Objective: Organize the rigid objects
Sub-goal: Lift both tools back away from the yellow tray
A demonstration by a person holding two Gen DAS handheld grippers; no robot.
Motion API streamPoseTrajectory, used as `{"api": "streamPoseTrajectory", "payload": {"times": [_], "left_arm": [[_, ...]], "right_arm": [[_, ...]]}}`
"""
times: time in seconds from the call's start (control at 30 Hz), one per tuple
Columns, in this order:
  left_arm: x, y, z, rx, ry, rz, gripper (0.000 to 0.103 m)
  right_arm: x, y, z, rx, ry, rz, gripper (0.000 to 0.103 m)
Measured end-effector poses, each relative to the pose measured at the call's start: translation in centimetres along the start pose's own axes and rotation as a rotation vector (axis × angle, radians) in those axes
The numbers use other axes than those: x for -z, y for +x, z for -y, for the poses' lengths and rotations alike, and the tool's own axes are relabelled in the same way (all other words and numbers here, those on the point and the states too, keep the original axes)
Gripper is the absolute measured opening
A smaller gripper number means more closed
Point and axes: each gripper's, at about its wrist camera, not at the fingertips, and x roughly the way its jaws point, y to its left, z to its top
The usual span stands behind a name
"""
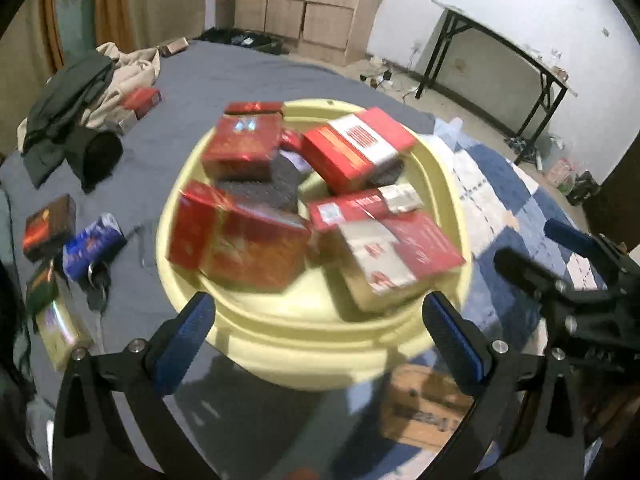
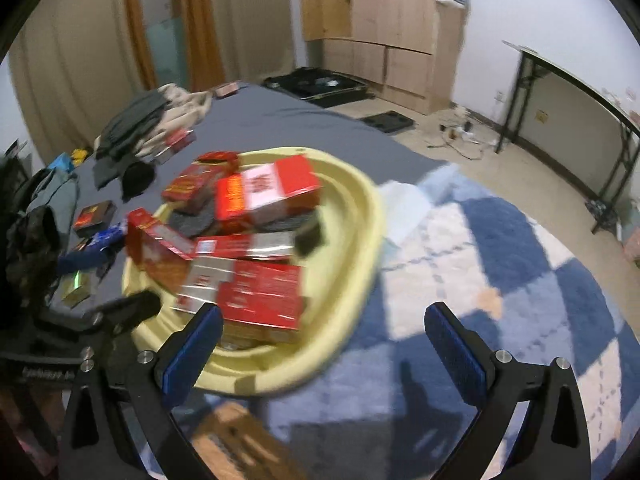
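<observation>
Both tongs stand spread wide and grip nothing. The left tongs hover just above the near rim of the yellow basin, touching nothing. The right tongs hang beside the basin's right rim. Red boxes are heaped inside the basin, which sits on the bed.

A bed under a grey-blue sheet is carrying a pale yellow basin that is sitting near its middle, heaped with red boxes. Left of the basin, a dark box, a blue packet and a greenish box are lying on the sheet, and beyond them a pile of clothes with a red box beside it. Right of the basin, a blue-and-white checked blanket is spreading over the bed.
</observation>
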Motion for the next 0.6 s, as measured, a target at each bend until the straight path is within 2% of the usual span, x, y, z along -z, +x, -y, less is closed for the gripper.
{"api": "streamPoseTrajectory", "payload": {"times": [0.07, 0.13, 0.23, 0.33, 0.4, 0.47, 0.6], "left_arm": [[0.7, -0.5, 1.2, -0.053, -0.025, 0.028, 0.103], [1.4, -0.8, 2.3, -0.073, -0.028, 0.047, 0.103], [2.7, -0.6, 4.1, -0.130, -0.056, 0.029, 0.103], [3.7, 0.2, 5.2, -0.182, -0.171, 0.002, 0.103], [4.3, 1.1, 6.2, -0.212, -0.204, -0.020, 0.103], [5.0, 2.0, 7.6, -0.254, -0.191, -0.029, 0.103], [5.9, 3.0, 9.6, -0.300, -0.160, 0.006, 0.103]], "right_arm": [[0.4, -0.7, 1.7, 0.018, 0.016, 0.001, 0.103], [0.7, -1.3, 3.0, 0.031, 0.023, 0.003, 0.103], [1.3, -2.2, 5.3, 0.040, 0.033, 0.008, 0.103], [1.9, -2.7, 7.8, 0.050, 0.050, 0.004, 0.103], [1.9, -2.6, 8.8, 0.056, 0.046, -0.008, 0.103], [2.0, -2.6, 9.7, 0.048, -0.002, 0.000, 0.103], [2.6, -2.1, 9.7, 0.042, -0.184, 0.004, 0.103]]}}
